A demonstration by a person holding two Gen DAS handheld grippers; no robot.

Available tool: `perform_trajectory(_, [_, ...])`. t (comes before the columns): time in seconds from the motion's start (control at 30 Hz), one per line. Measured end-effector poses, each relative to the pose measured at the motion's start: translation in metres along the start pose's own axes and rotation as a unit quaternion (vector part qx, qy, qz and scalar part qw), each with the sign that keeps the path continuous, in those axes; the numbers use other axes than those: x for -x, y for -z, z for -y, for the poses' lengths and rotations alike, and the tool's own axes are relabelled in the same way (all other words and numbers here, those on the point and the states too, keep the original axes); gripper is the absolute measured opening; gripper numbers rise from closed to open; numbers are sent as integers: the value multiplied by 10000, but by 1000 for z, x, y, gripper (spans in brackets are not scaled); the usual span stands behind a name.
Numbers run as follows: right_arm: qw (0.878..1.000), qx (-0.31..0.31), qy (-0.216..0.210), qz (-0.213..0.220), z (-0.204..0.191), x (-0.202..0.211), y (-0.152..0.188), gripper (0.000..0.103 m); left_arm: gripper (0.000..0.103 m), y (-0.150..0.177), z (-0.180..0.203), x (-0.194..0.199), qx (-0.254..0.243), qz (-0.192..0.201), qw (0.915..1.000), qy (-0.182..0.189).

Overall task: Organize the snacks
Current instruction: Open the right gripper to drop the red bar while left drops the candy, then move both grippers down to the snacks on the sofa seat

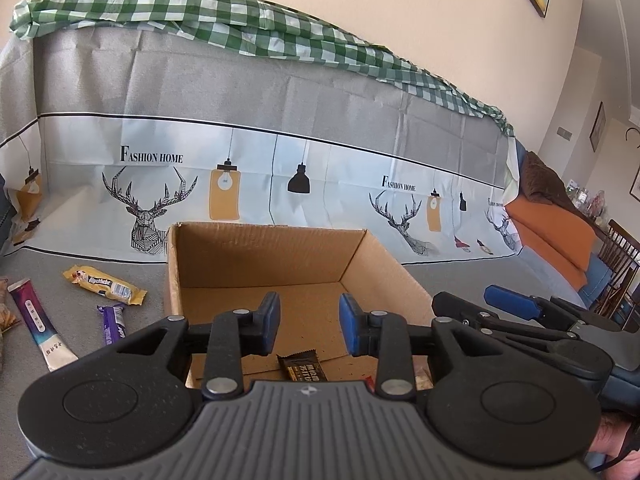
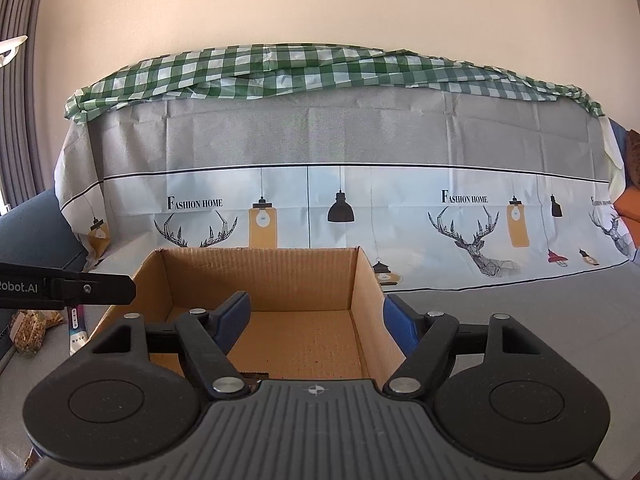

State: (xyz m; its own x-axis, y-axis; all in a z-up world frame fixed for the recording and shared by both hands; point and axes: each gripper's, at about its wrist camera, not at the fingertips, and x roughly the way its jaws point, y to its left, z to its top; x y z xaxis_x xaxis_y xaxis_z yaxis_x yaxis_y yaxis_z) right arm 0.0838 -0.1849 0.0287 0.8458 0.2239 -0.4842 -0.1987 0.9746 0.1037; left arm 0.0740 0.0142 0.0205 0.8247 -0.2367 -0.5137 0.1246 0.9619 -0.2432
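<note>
An open cardboard box (image 1: 256, 256) stands on the grey cloth; it also shows in the right wrist view (image 2: 260, 272). A dark brown snack bar (image 1: 302, 366) lies on its floor near the front. My left gripper (image 1: 308, 320) is open and empty above the box's front part. My right gripper (image 2: 316, 320) is open and empty over the box's front right; it shows in the left wrist view (image 1: 516, 308) at the right. On the cloth left of the box lie a yellow bar (image 1: 104, 284), a purple bar (image 1: 114, 322) and a purple-white stick pack (image 1: 40, 324).
A sofa back draped in a deer-print cloth (image 1: 280, 184) and green checked cloth (image 1: 200, 16) rises behind the box. A bag of brownish snacks (image 2: 30, 330) lies at the far left. An orange cushion (image 1: 556, 236) and a wooden chair (image 1: 620, 264) are at the right.
</note>
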Motion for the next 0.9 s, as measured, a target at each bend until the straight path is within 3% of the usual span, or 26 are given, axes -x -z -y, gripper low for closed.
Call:
perform_trajectory(0.33, [9998,188,-104,63,-30,-3,-2,73,36,-5,-20,16,14,115,9998,-158])
perform_trajectory(0.4, [9994,261,-185,103,-42,-2,-3,65,34,-6,-27,20,21,141,9996,-239])
perform_trajectory(0.57, [9978,381,-503,181,-72,-1,-5,45,15,-8,-49,32,135,214,9981,-570])
perform_trajectory(0.67, [9965,373,-707,239,-91,0,-6,36,13,-10,-65,37,205,164,9959,-862])
perform_trajectory(0.9, [9899,435,-1340,139,-150,-1,-2,35,12,-10,-115,49,580,112,9874,-1466])
